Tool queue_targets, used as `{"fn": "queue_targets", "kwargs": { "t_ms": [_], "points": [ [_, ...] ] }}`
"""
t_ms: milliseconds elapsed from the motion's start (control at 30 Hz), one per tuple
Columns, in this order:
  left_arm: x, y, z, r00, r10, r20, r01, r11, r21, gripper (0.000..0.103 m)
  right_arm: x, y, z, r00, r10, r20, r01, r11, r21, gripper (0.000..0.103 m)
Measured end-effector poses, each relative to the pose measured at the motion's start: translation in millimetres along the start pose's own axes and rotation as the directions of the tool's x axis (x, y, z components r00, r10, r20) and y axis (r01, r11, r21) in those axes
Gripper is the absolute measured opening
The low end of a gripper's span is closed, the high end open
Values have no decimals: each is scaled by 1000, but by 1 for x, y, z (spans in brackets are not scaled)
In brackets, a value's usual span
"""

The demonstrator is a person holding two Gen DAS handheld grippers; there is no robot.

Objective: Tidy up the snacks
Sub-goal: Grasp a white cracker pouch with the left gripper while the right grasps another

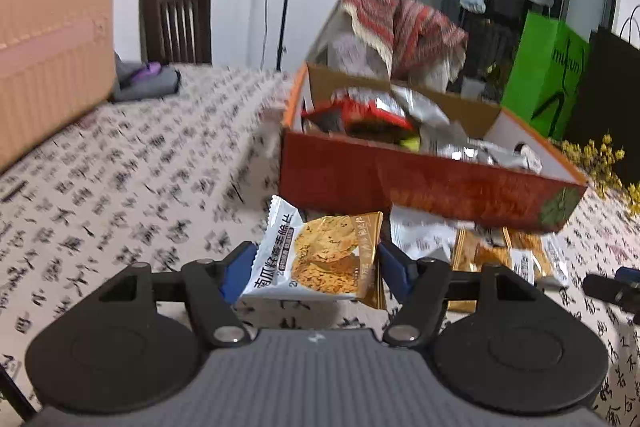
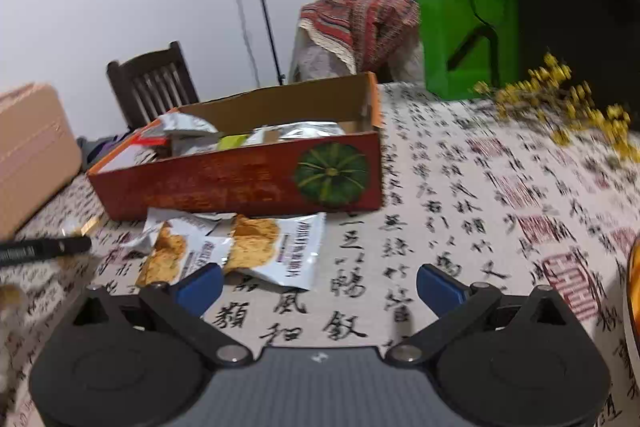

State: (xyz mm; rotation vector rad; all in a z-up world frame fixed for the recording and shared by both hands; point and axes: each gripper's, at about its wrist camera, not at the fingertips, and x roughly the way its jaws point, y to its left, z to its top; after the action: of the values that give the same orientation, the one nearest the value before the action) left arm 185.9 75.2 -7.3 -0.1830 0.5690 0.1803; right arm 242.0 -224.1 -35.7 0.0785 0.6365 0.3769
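My left gripper [image 1: 317, 269] is shut on a white and gold cracker packet [image 1: 304, 251], its blue pads pressing on the packet's two sides, and the packet hangs just above the tablecloth. Close behind it stands an open red cardboard box [image 1: 400, 179] holding several silver and red snack packets [image 1: 404, 107]. More cracker packets [image 1: 492, 255] lie on the cloth before the box. In the right wrist view the box [image 2: 224, 187] bears a green pumpkin picture, and loose cracker packets [image 2: 256, 251] lie in front of it. My right gripper [image 2: 320, 287] is open over bare cloth, with nothing between its fingers.
The table has a calligraphy-print cloth [image 2: 460, 211]. A pink suitcase [image 1: 48, 47] stands at the left and a dark wooden chair [image 1: 176, 23] behind the table. A green paper bag [image 2: 468, 19] and yellow flowers [image 2: 568, 103] sit at the back right. A black rod [image 2: 44, 249] lies at the left.
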Motion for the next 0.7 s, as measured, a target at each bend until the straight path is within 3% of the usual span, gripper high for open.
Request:
{"fn": "queue_targets", "kwargs": {
  "t_ms": [400, 533, 700],
  "points": [
    [-16, 4, 3, 998, 0, 70, 1, 1000, -7, 69, 40, 90, 12, 993, -7, -118, -3, 996, -85, 101],
    [-17, 4, 1, 997, 15, 73, -14, 1000, -6, 69, 62, 108, 17, 989, -46, -144, 39, 998, -56, 94],
    [-15, 8, 2, 998, 13, 63, -12, 1000, -23, 69, 75, 123, 15, 983, -116, -139, 103, 990, -96, 95]
  ]
}}
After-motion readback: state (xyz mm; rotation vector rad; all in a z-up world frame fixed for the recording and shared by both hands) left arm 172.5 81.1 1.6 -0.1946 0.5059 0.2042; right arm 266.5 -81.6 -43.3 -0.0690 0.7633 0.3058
